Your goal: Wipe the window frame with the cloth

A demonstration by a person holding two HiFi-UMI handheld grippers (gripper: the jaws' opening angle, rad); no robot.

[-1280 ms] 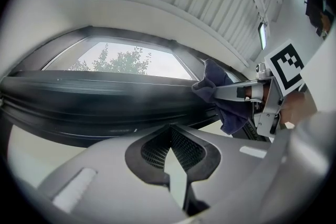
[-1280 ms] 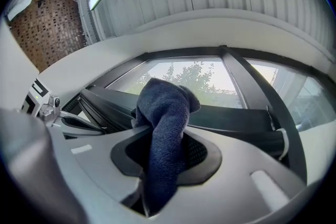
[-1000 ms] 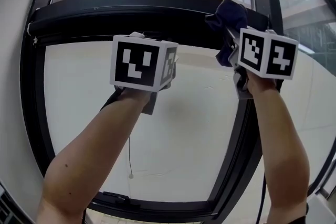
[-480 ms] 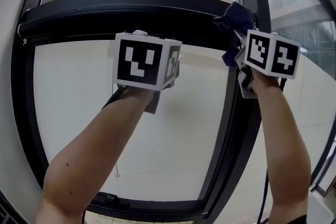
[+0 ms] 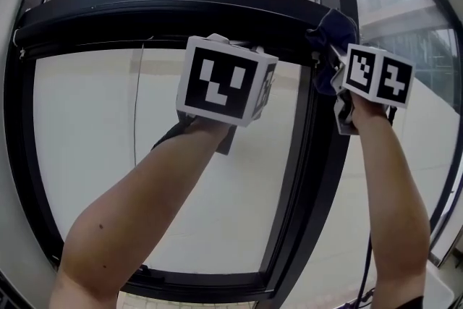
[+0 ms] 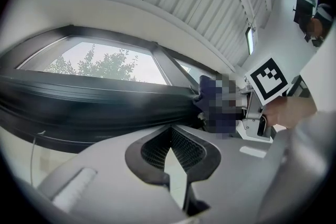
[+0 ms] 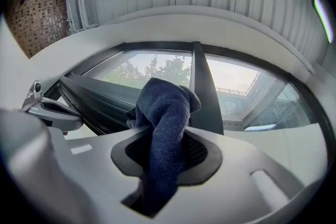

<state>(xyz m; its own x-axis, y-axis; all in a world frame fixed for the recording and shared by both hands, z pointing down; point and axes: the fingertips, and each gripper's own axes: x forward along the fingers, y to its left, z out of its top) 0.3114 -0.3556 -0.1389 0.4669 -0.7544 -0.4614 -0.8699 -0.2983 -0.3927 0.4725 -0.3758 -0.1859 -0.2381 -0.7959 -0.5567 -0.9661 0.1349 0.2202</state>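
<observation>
One cloth [image 7: 165, 107], clamped in our right claw [image 7: 167, 150], sits at the corner of the window frame [image 5: 181, 7] — its top rail runs leftward above our closed, empty left claw [image 6: 173, 159].

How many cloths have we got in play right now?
1. The cloth is clamped in the right gripper, up where the window frame's top bar meets the upright. None seen elsewhere.
</observation>
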